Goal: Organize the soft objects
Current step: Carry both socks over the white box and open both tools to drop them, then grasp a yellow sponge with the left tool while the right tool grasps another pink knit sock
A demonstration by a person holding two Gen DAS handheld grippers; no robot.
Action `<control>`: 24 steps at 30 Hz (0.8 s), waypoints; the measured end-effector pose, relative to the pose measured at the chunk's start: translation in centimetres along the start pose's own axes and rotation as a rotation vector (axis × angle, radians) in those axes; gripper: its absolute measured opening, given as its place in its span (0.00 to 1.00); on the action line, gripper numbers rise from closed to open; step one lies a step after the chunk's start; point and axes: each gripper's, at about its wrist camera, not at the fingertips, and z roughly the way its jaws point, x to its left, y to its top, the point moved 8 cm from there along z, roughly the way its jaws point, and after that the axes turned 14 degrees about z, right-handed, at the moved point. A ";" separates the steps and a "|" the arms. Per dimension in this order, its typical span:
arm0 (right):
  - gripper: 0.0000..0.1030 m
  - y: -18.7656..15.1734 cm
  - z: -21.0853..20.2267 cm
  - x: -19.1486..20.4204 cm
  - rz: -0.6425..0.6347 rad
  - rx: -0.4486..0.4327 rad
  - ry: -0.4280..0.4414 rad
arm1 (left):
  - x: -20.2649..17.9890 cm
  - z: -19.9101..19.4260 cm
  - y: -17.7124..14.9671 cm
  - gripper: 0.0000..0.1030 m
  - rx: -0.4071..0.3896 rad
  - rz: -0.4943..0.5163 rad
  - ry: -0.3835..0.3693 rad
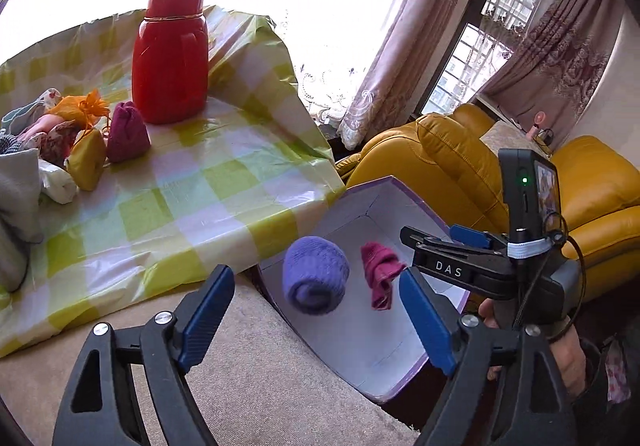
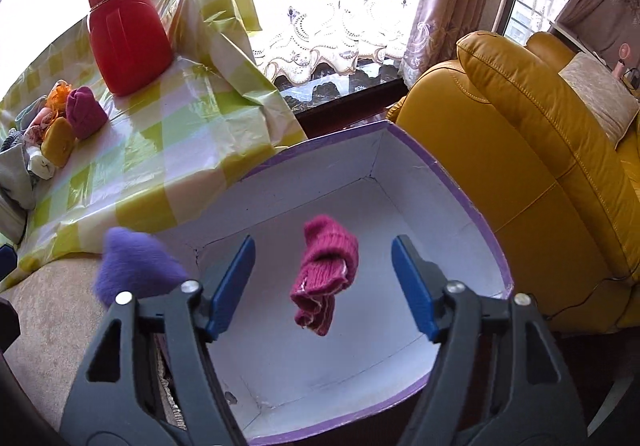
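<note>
A purple-rimmed white box (image 1: 400,386) (image 2: 472,181) stands below the table's edge. A rolled purple sock (image 1: 315,274) (image 2: 134,266) hangs in the air over the box's left wall, between the fingers of my open left gripper (image 1: 316,320) without touching them. A magenta sock (image 1: 382,274) (image 2: 325,280) hangs in the air over the box floor, between the fingers of my open right gripper (image 2: 323,286). The right gripper also shows in the left wrist view (image 1: 460,246). More soft items lie in a pile (image 1: 60,141) (image 2: 52,129) on the table.
A red thermos (image 1: 170,53) (image 2: 126,29) stands on the green-checked tablecloth (image 1: 192,181) (image 2: 160,149). A yellow leather sofa (image 1: 480,157) (image 2: 540,149) is right of the box. Beige carpet (image 1: 260,374) lies below. Curtained windows are behind.
</note>
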 end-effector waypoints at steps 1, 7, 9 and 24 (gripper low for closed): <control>0.83 0.1 0.0 -0.1 0.000 -0.006 -0.007 | 0.1 0.0 -0.2 0.83 0.003 -0.005 0.006; 0.87 -0.4 0.6 1.7 -0.027 0.012 -0.004 | 4.1 -1.0 -2.0 0.83 0.009 -0.092 0.089; 0.88 -0.6 0.4 2.7 -0.031 0.003 0.025 | 5.6 -2.0 -2.8 0.83 0.003 -0.120 0.117; 0.88 -0.8 0.0 16.7 -0.126 0.012 0.283 | 20.9 -13.7 -11.4 0.83 -0.100 -0.401 0.358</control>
